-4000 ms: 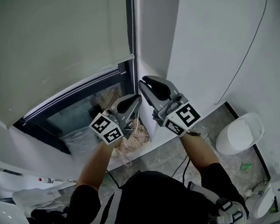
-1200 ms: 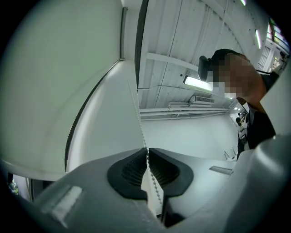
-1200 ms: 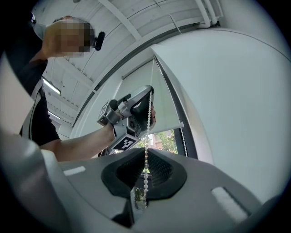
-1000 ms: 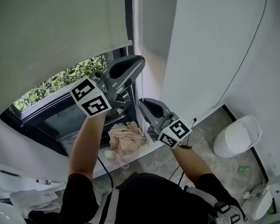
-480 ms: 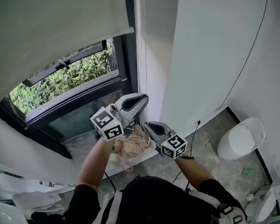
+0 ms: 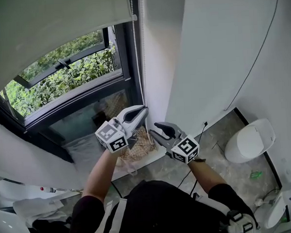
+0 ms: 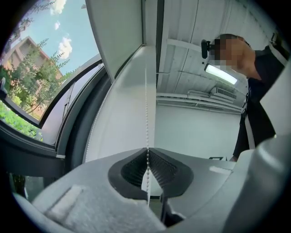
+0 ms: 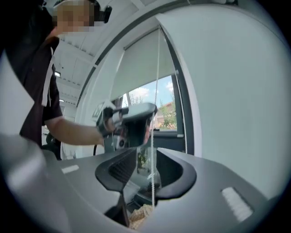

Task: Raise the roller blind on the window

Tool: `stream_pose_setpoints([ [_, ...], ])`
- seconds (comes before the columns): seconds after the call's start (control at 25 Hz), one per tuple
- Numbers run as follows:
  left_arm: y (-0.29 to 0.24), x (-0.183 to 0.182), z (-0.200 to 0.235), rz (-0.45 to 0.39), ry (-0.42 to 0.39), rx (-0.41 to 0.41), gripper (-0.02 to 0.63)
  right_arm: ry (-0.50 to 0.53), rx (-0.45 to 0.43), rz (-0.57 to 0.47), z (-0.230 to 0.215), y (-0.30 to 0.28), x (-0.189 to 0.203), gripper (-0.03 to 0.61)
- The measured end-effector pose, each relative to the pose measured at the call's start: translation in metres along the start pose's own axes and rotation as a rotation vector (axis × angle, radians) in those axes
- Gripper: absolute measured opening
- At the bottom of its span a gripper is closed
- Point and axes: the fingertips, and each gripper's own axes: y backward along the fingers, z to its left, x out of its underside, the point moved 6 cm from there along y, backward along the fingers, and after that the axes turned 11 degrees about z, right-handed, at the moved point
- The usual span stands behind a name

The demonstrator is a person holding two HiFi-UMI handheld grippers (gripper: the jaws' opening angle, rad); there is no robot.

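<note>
Closest to us, our two arms (image 6: 99, 174) reach forward, bent at the elbow, and both claws point at the corner by the window. The right claw (image 6: 154, 129) has just been opening, and now its jaws stand wide apart. The thin white bead chain (image 8: 152, 182) hangs between them, but the pads do not squeeze it. Just beside it and a little higher on the chain, the left claw (image 6: 143, 110) is pinched tight on that chain. The chain runs straight up and down, from the claws up along the dark window frame (image 6: 125, 61). The pale grey fabric roller blind (image 6: 48, 26) hangs with its bottom edge well above the claws, so green bushes (image 6: 70, 69) show through the glass. We think the free right claw is the one to reach up the chain next, above the left one, for a new pull
</note>
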Motion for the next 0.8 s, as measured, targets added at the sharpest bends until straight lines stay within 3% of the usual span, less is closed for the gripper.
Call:
stream_pose_setpoints([
  [0.08, 0.004, -0.001, 0.003, -0.008, 0.023, -0.010, 0.015, -0.020, 0.011, -0.111, -0.007, 0.009, -0.039, 0.138],
  [0.28, 0.006, 0.001, 0.000, -0.026, 0.043, -0.006, 0.015, 0.038, 0.019, -0.300, -0.011, 0.012, -0.134, 0.123],
  [0.44, 0.003, 0.001, -0.006, -0.033, 0.054, 0.004, 0.015, -0.081, -0.019, -0.419, -0.025, 0.006, -0.187, 0.123],
  [0.68, 0.006, 0.001, -0.005, -0.036, 0.049, 0.000, 0.015, -0.036, -0.046, -0.464, -0.026, -0.006, -0.225, 0.106],
  [0.8, 0.009, 0.005, -0.004, -0.041, 0.043, 0.005, 0.015, -0.079, -0.055, -0.483, -0.025, -0.007, -0.226, 0.070],
])
